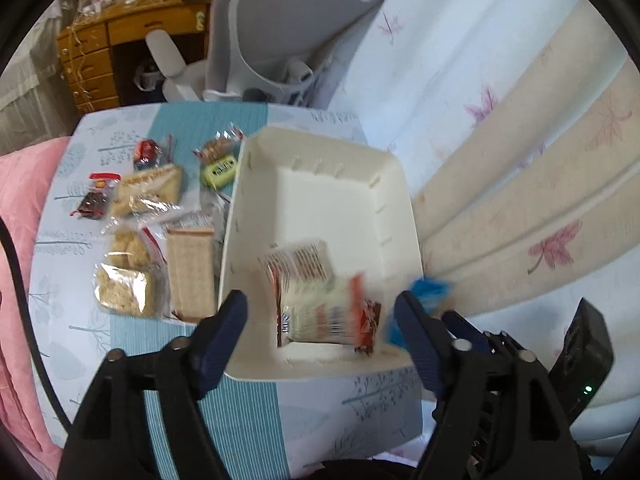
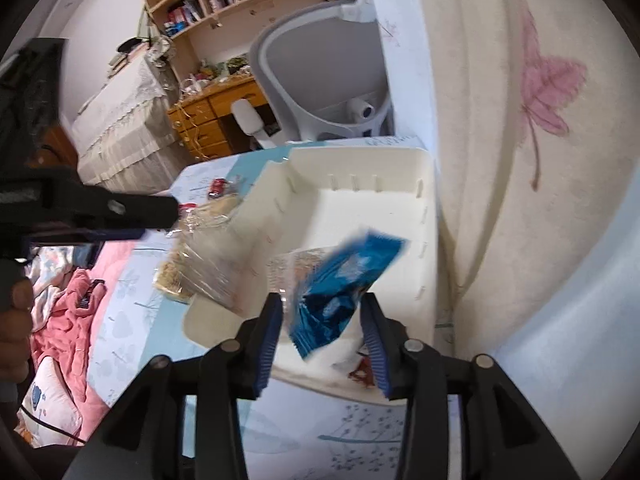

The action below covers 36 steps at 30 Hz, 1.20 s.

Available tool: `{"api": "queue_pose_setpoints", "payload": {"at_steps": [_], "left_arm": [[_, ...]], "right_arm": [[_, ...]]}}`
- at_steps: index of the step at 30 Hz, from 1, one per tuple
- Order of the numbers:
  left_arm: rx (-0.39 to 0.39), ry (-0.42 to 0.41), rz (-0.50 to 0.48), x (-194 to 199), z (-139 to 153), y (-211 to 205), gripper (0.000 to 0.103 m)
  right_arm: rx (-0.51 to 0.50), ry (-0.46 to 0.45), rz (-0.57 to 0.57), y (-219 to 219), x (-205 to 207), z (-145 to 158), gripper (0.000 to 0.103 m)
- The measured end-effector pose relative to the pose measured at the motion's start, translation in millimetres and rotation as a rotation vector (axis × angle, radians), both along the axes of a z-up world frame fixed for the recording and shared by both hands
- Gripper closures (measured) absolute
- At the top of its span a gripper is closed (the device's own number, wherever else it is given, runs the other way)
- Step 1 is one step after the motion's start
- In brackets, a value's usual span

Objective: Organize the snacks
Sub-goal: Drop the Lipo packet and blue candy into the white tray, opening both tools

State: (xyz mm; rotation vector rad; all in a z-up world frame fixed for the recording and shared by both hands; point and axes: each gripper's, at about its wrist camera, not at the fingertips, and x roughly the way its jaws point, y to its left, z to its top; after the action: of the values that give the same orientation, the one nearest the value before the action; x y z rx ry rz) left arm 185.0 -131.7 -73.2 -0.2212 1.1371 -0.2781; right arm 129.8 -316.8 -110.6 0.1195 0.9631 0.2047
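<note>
A white plastic bin stands on the patterned table; it also shows in the right wrist view. My left gripper is open above its near end, and a blurred red-and-white snack packet lies between the fingers, inside the bin. My right gripper hangs over the bin with a blurred blue snack packet between its fingers; the jaws stand apart and I cannot tell if they touch it. The blue packet also shows at the left view's right side. Several wrapped snacks lie left of the bin.
A small green pack and red candies lie on the table. A floral sheet rises right of the bin. A grey office chair and wooden desk stand behind. Pink bedding lies left.
</note>
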Motion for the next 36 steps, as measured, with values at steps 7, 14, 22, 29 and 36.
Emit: {"api": "queue_pose_setpoints", "payload": {"at_steps": [7,14,22,29,36], "left_arm": [[0.016,0.038,0.096,0.8,-8.9,21.6,0.026],[0.026,0.068,0.155,-12.3,-21.3,44.4,0.026],[0.016,0.115,0.207,-32.0,-37.4,83.2,0.026],[0.025,0.159,0.209,-40.0,-47.9,127.5,0.022],[0.042,0.183,0.150,-41.6,-53.0,178.9,0.020]], "right_arm": [[0.055,0.047,-0.007,-8.7,8.1,-13.2,0.046],[0.116,0.088,0.007,-3.1,13.1,-21.6,0.046],[0.180,0.155,-0.043,9.6,17.7,-30.7,0.046],[0.216,0.199,-0.106,41.4,14.8,-35.9,0.046],[0.219,0.213,-0.158,93.3,4.6,-37.0,0.046]]}}
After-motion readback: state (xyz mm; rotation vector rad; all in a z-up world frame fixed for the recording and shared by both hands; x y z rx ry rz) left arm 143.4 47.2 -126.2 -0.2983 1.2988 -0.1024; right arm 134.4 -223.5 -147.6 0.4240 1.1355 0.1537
